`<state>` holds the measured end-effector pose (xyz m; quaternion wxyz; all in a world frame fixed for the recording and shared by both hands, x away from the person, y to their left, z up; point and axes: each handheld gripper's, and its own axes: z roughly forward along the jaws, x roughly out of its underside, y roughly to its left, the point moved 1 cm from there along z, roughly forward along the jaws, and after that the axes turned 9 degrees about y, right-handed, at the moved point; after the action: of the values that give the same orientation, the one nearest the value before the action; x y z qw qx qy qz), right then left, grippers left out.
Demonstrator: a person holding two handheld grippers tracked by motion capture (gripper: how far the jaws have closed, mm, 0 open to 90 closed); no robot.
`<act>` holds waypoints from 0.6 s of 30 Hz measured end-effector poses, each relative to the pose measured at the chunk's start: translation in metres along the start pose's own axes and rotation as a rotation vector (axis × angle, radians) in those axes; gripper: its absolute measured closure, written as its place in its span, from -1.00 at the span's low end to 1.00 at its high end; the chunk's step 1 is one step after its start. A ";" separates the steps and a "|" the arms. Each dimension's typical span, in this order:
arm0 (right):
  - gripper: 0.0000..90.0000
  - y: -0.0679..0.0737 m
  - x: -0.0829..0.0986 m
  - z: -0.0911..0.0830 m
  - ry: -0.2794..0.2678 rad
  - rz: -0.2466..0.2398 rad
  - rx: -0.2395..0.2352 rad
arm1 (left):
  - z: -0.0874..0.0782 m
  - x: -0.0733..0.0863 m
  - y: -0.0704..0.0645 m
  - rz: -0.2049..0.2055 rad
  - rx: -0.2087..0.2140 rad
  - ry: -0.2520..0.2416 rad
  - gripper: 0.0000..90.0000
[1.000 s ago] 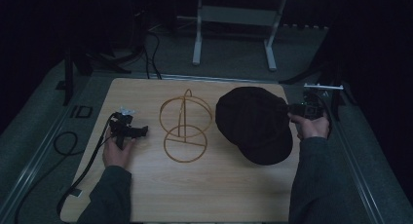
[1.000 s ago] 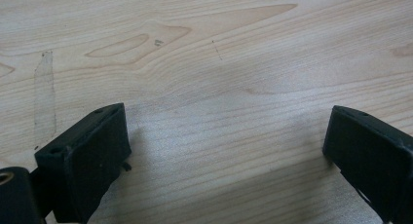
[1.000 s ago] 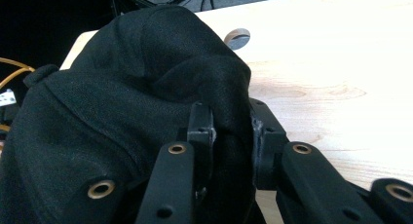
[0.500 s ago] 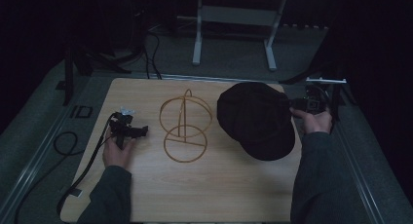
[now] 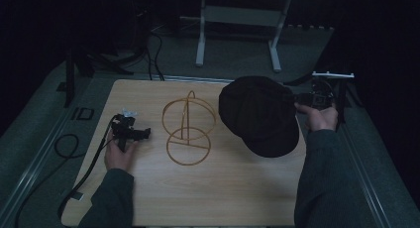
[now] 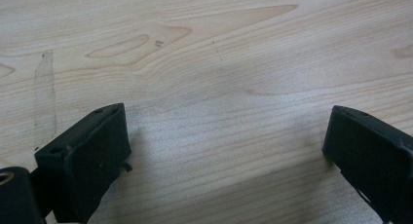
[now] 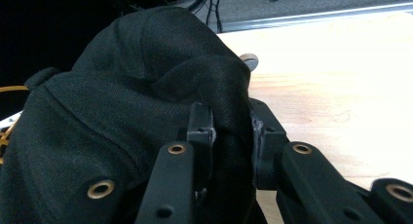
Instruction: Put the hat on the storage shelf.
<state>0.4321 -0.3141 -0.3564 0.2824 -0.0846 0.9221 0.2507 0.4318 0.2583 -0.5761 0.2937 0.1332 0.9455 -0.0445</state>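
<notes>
Black fabric of the cap (image 5: 258, 116) is pinched between the jaws of the right gripper (image 7: 233, 131), which holds it at the table's (image 5: 223, 188) right side, seemingly lifted, just right of the wire stand (image 5: 188, 128). Left gripper (image 6: 226, 151) rests over bare wood, jaws wide apart.

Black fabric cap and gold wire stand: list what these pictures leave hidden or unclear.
- Black fabric cap: its underside and the table beneath it are hidden in the high view.
- Right gripper: the fabric fold covers the jaw tips in the right gripper view, so grip depth is unclear.
- Gold wire stand: its foot is too dim in the high view; in the right gripper view the cap hides most of it.
</notes>
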 end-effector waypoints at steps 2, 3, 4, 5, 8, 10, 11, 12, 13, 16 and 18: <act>0.67 0.002 -0.002 -0.001 -0.002 -0.001 -0.001 | 0.000 0.000 0.000 0.000 0.000 0.000 -0.94; 0.67 0.003 -0.003 -0.001 -0.005 -0.002 -0.002 | 0.000 0.000 0.000 0.000 0.000 0.000 -0.94; 0.67 0.003 -0.004 -0.002 -0.007 -0.002 -0.003 | 0.000 0.000 0.000 0.000 0.000 0.000 -0.94; 0.67 0.004 -0.005 -0.003 -0.008 -0.001 -0.005 | 0.000 0.000 0.000 0.000 0.000 0.000 -0.94; 0.67 0.006 -0.008 -0.005 -0.013 -0.003 -0.008 | 0.000 0.000 0.000 0.000 0.000 0.000 -0.94; 0.67 0.008 -0.010 -0.006 -0.015 -0.007 -0.010 | 0.000 0.000 0.000 0.001 0.000 0.001 -0.94; 0.67 0.008 -0.010 -0.006 -0.015 -0.007 -0.011 | 0.000 0.000 0.000 0.001 0.000 0.001 -0.94; 0.67 0.009 -0.011 -0.007 -0.017 -0.009 -0.011 | 0.000 0.000 0.000 0.001 0.000 0.001 -0.94; 0.67 0.010 -0.012 -0.007 -0.020 -0.010 -0.014 | 0.000 0.000 0.000 0.001 0.000 0.001 -0.94; 0.67 0.012 -0.014 -0.009 -0.026 -0.011 -0.024 | 0.000 0.000 0.000 0.002 -0.001 0.001 -0.94; 0.67 0.013 -0.015 -0.010 -0.027 -0.010 -0.034 | 0.000 0.000 0.000 0.002 0.000 0.001 -0.94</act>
<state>0.4360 -0.3081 -0.3355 0.2946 -0.0904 0.9134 0.2659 0.4319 0.2584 -0.5760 0.2931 0.1340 0.9456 -0.0440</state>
